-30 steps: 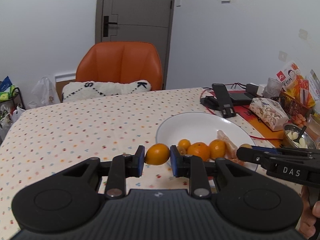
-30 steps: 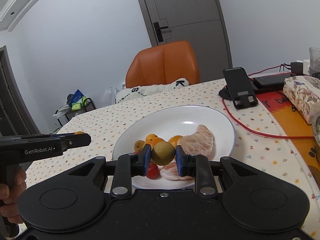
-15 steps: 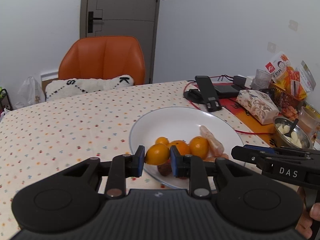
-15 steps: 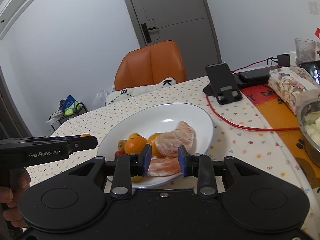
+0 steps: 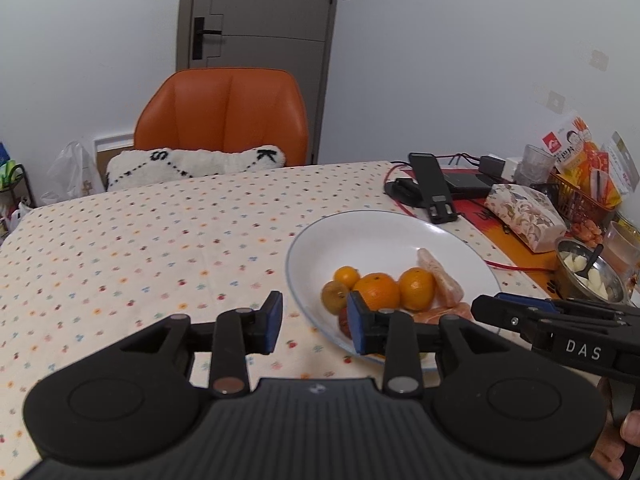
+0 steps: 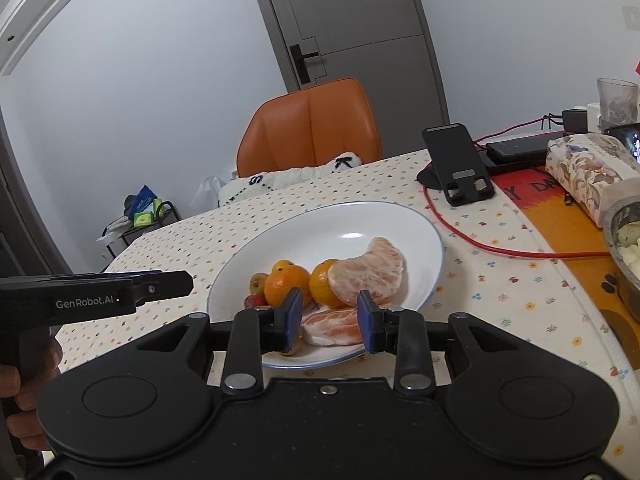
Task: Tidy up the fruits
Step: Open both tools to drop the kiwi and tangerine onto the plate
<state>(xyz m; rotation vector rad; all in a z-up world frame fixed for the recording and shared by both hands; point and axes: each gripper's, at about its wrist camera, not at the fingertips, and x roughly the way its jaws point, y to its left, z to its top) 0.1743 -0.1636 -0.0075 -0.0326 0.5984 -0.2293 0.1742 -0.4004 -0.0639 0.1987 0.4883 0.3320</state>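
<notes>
A white plate (image 5: 380, 232) (image 6: 384, 220) on the dotted tablecloth holds three small oranges (image 5: 377, 291) (image 6: 286, 283), a brownish round fruit (image 5: 335, 296), a small red fruit (image 6: 253, 301) and peeled pomelo segments (image 5: 440, 280) (image 6: 368, 272). My left gripper (image 5: 315, 322) stands open and empty just off the plate's near left rim. My right gripper (image 6: 329, 315) is open over the plate's near edge, with a pomelo segment (image 6: 332, 326) lying below its fingers. Each gripper shows at the edge of the other's view.
An orange chair (image 5: 222, 116) with a white cushion stands behind the table. At the right lie a black phone stand (image 5: 434, 192), a red cable (image 6: 480, 246), a floral tissue pack (image 5: 524, 210), a steel bowl (image 5: 588, 276), a glass and snack packets. A hand holds each gripper.
My left gripper let go of the orange, which now lies on the plate, and opened. My right gripper released the brownish fruit earlier, opened wider and drew back.
</notes>
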